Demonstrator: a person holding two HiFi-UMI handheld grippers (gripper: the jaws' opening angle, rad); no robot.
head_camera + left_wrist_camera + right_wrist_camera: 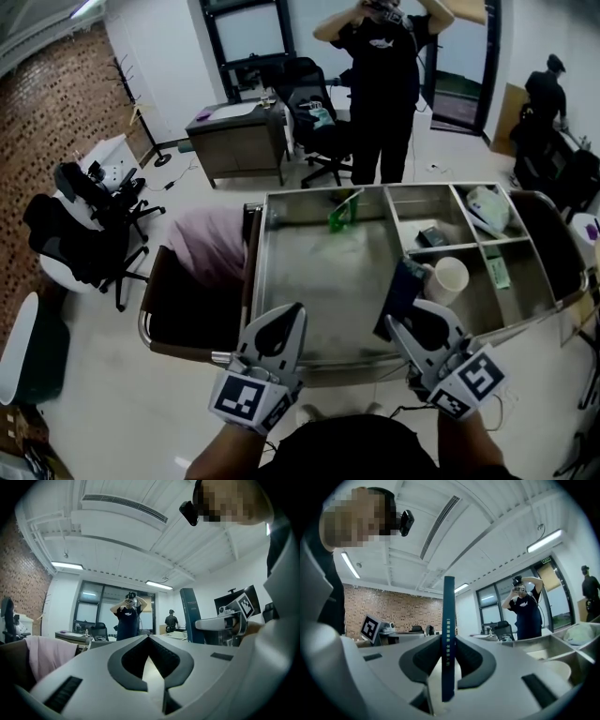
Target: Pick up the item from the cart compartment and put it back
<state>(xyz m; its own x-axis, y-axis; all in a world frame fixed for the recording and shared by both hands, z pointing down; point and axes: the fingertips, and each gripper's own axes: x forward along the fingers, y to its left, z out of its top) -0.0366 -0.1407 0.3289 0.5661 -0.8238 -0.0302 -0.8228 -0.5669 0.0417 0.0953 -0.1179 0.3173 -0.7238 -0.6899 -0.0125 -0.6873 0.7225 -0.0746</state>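
Observation:
My right gripper (412,323) is shut on a thin dark blue packet (403,295), held upright over the front right of the steel cart (328,354), beside a white cup (450,278). In the right gripper view the packet (448,620) stands edge-on, clamped between the pads of that gripper (448,641). My left gripper (292,314) hovers over the cart's front edge at the left with its tips together and nothing in them. In the left gripper view its jaws (149,638) meet at the tips and point up at the room.
The cart's large left compartment holds a green item (343,214) at the back. Small right compartments hold a dark box (431,236), a white bag (487,208) and a green packet (498,272). A person (384,84) stands behind the cart. A chair with pink cloth (211,244) stands at its left.

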